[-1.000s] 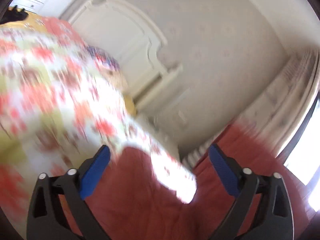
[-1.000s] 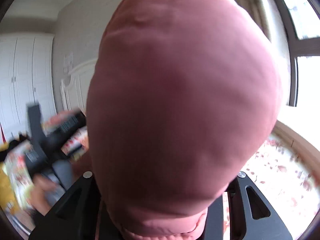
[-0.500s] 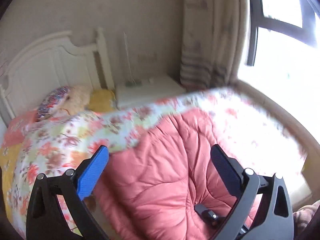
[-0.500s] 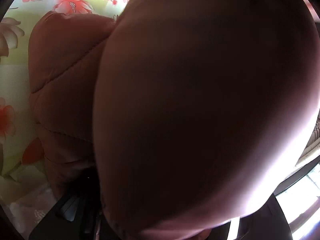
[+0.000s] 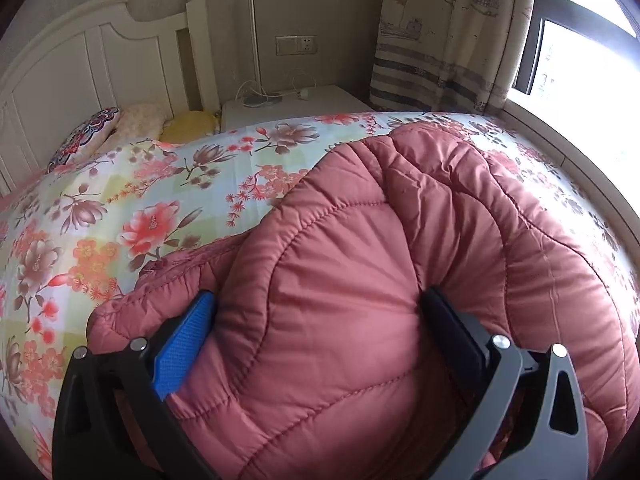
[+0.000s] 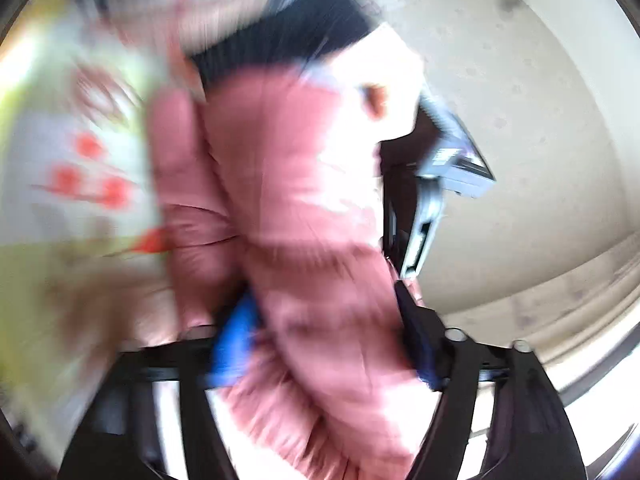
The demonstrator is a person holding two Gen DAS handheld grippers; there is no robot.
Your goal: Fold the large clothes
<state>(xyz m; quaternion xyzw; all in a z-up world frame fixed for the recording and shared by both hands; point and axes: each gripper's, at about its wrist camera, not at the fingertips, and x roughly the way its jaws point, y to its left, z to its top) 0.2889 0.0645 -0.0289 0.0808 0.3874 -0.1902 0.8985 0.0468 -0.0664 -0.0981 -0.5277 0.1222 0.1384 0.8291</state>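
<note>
Left wrist view: looks down over the bed (image 5: 168, 200), headboard (image 5: 80, 64) upper left, jacket (image 5: 360, 280) pressed close at centre.
Right wrist view: blurred, equally close.
Shared: the jacket (image 6: 304, 208), floral bedding.

The quilted jacket (image 5: 360, 280) is dusty pink. The bedspread (image 5: 140, 208) carries red and brown flowers on pale green checks. At two o'clock, the curtain (image 5: 440, 40) is beige with grey stripes.
</note>
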